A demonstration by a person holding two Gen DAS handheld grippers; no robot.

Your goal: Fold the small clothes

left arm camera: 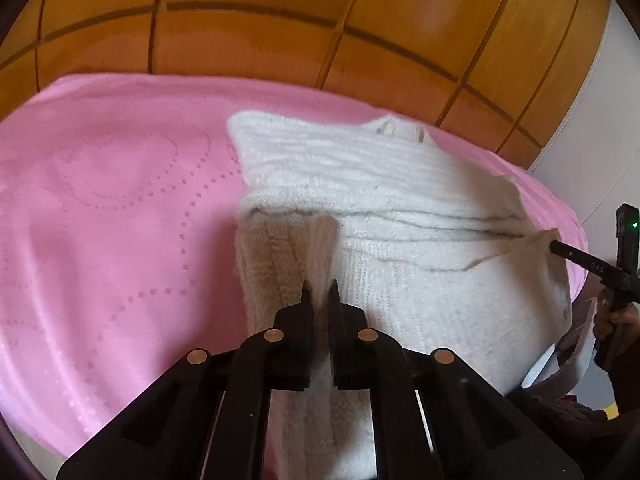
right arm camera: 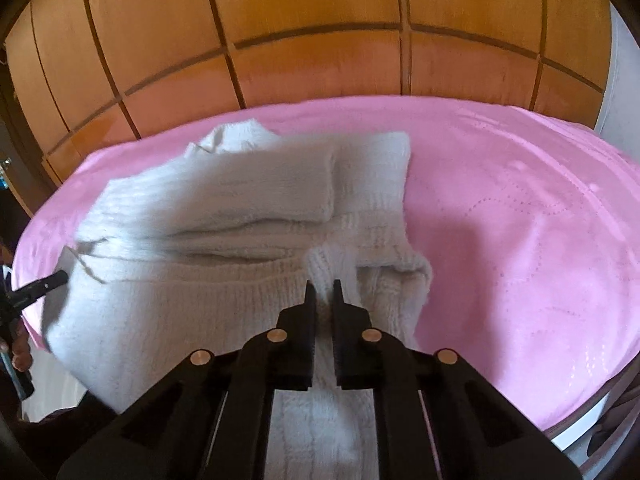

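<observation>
A white knitted sweater (left arm camera: 400, 208) lies on a pink blanket (left arm camera: 120, 208), partly folded, with its lower part raised. My left gripper (left arm camera: 320, 292) is shut on a bunched edge of the sweater at its left side. My right gripper (right arm camera: 325, 292) is shut on a bunched edge of the sweater (right arm camera: 200, 216) at its right side. Each gripper shows from the side in the other view: the right one (left arm camera: 560, 249) pinching the sweater's right corner, the left one (right arm camera: 60, 278) at the sweater's left corner.
The pink blanket (right arm camera: 520, 220) covers a bed or table. A wooden panelled wall (left arm camera: 280, 20) stands behind it. A white wall (left arm camera: 600, 120) is at the far right. The person's hand (left arm camera: 616, 320) holds the right gripper's handle.
</observation>
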